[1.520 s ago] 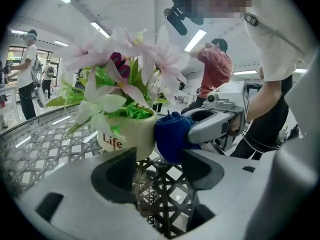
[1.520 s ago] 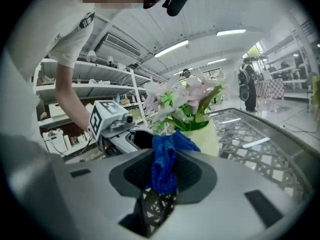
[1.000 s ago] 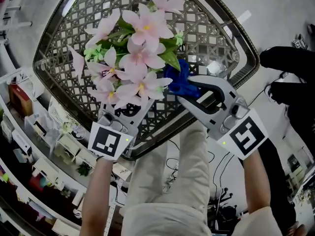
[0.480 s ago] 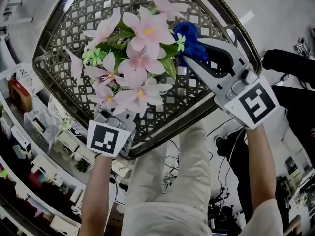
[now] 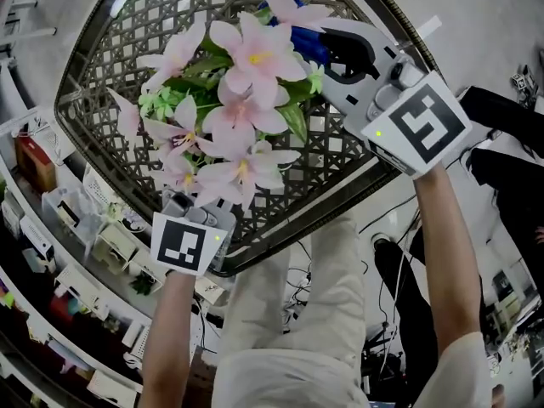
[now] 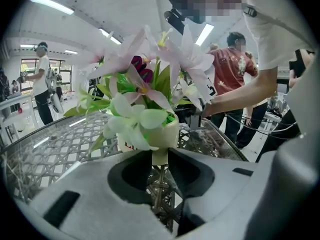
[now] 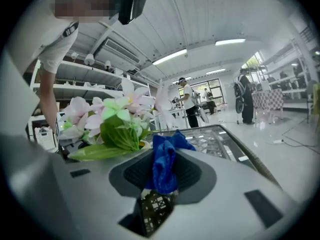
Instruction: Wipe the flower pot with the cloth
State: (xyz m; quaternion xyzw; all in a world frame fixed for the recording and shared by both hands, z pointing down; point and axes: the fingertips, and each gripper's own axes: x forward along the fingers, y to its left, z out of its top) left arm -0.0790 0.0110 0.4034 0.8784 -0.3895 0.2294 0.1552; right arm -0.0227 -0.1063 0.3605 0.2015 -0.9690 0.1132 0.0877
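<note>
Left tool [image 6: 159, 158]: jaws have just been closing and now pinch the narrow foot of the flower pot [image 6: 169, 134].
Right tool [image 7: 163, 181]: pressed together on the blue cloth [image 7: 167, 146], which is bunched upright between the jaws.
Flower pot: upright on the woven table [image 5: 102, 75], hidden from above by pink flowers [image 5: 246, 100].
Cloth: at the flowers' far side, just beside the leaves.

Bright, even light falls from ceiling strip lights [image 7: 170, 56], and both gripper views warp strongly toward dark, rounded edges.
</note>
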